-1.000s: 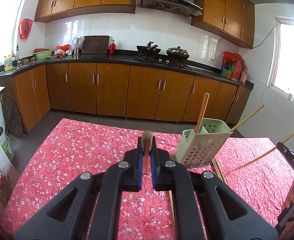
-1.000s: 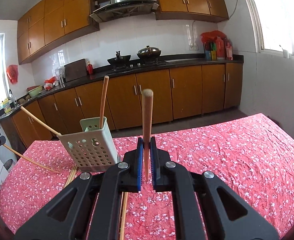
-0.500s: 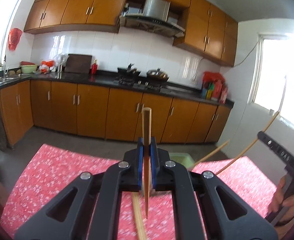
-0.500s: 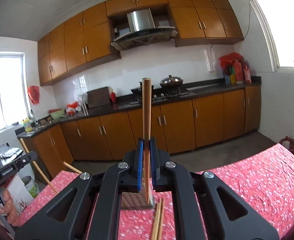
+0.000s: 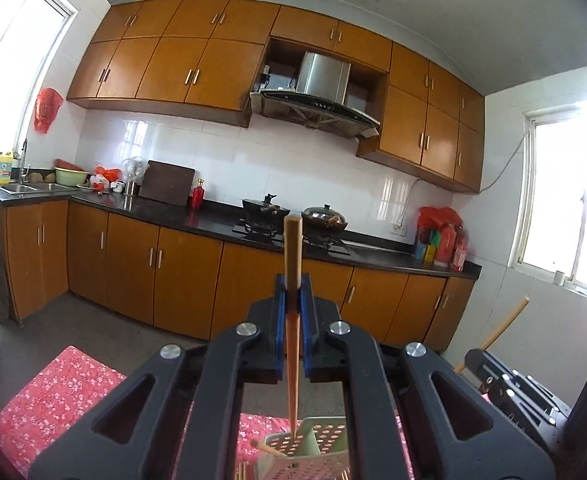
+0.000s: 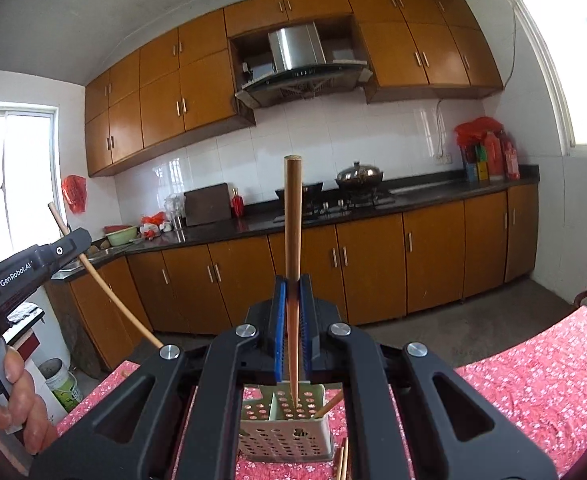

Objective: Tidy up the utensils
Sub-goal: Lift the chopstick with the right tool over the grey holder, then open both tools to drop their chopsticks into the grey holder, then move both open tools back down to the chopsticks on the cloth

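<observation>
Rising since earlier: both grippers (image 5: 292, 292) (image 6: 292, 292) clenched on chopsticks (image 5: 293, 264) (image 6: 293, 240), tips now over holder (image 6: 285, 432).

Left wrist view: sits behind black two-finger left claw (image 5: 292, 296), faces nearly level toward brown wooden kitchen cabinets (image 5: 181, 280), angled rightward along black stone kitchen counter (image 5: 221, 222). Right wrist view: behind matching right claw (image 6: 292, 300), same heading, angled leftward. Both close above red floral-cloth worktop (image 6: 533, 376). Shared: steel range hood (image 5: 321, 92), pale green perforated plastic utensil holder (image 6: 285, 428) at bottom edge. Each view catches other claw at side.
</observation>
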